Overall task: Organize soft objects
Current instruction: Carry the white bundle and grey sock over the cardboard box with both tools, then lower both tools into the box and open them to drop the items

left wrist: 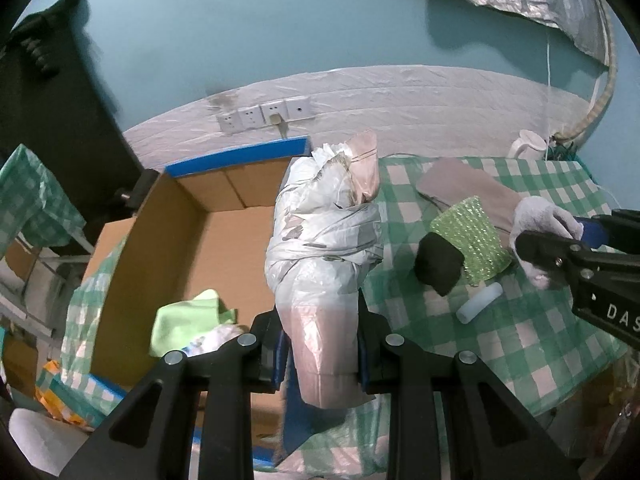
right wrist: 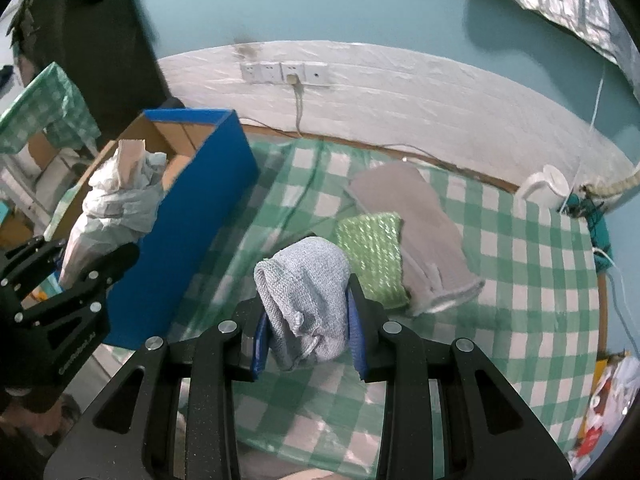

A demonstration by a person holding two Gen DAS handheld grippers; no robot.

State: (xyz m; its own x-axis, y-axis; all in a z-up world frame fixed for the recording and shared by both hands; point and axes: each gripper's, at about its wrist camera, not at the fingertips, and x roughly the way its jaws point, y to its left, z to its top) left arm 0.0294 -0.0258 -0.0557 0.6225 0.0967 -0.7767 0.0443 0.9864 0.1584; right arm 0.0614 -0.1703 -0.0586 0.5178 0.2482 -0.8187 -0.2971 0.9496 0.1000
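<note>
Plastic-wrapped bundle (left wrist: pixel 320 240) sits pinched in the left gripper (left wrist: pixel 320 356) over the cardboard box (left wrist: pixel 160 216); soft and slippery, best squeezed mid-body, while the right gripper (right wrist: pixel 308 340) clamps a limp, light grey knit cloth (right wrist: pixel 304 280) above the checked tablecloth (right wrist: pixel 500 280)

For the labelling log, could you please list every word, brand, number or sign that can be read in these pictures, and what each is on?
"DAS": white letters on the black body of the right tongs, cut off by the picture's edge.
White print runs along the black body of the left tongs in the right wrist view: too small and blurred to read.
Nothing readable on the box, the wall sockets or the cloths.
</note>
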